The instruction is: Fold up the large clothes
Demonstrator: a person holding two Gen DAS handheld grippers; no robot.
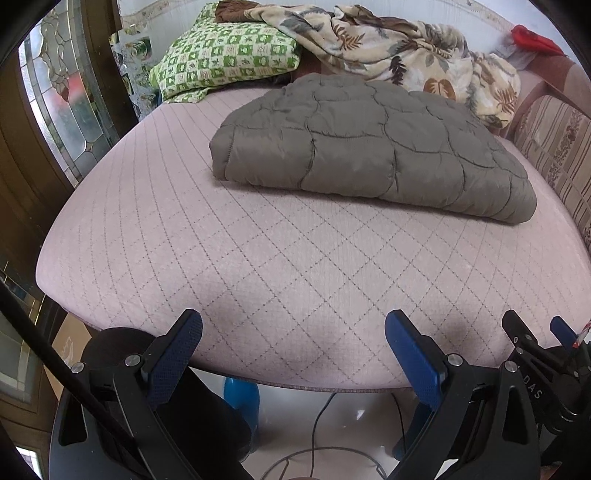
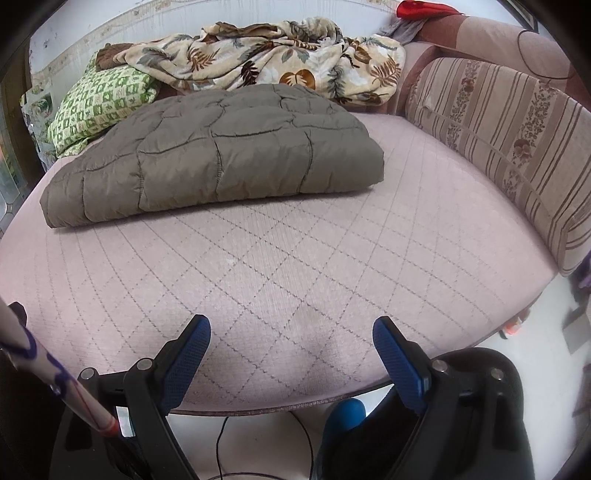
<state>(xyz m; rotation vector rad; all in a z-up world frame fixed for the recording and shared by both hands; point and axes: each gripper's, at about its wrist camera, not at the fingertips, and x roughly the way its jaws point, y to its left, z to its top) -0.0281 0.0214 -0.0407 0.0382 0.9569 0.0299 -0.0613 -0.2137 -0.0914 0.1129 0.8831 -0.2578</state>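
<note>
A grey-brown quilted garment (image 1: 369, 147) lies folded into a thick rectangle on the far half of the pink quilted seat (image 1: 258, 266). It also shows in the right wrist view (image 2: 221, 155). My left gripper (image 1: 293, 332) is open and empty, held back at the seat's front edge, well short of the garment. My right gripper (image 2: 291, 336) is open and empty too, over the front edge of the seat (image 2: 295, 266). Part of the right gripper (image 1: 535, 350) shows at the lower right of the left wrist view.
A green checked cushion (image 1: 229, 55) and a crumpled leaf-print blanket (image 1: 406, 48) lie behind the garment. A striped sofa back (image 2: 517, 147) runs along the right. A red item (image 2: 421, 7) sits on top of it. Cables (image 1: 321, 417) and a blue object (image 1: 240, 395) lie on the floor below.
</note>
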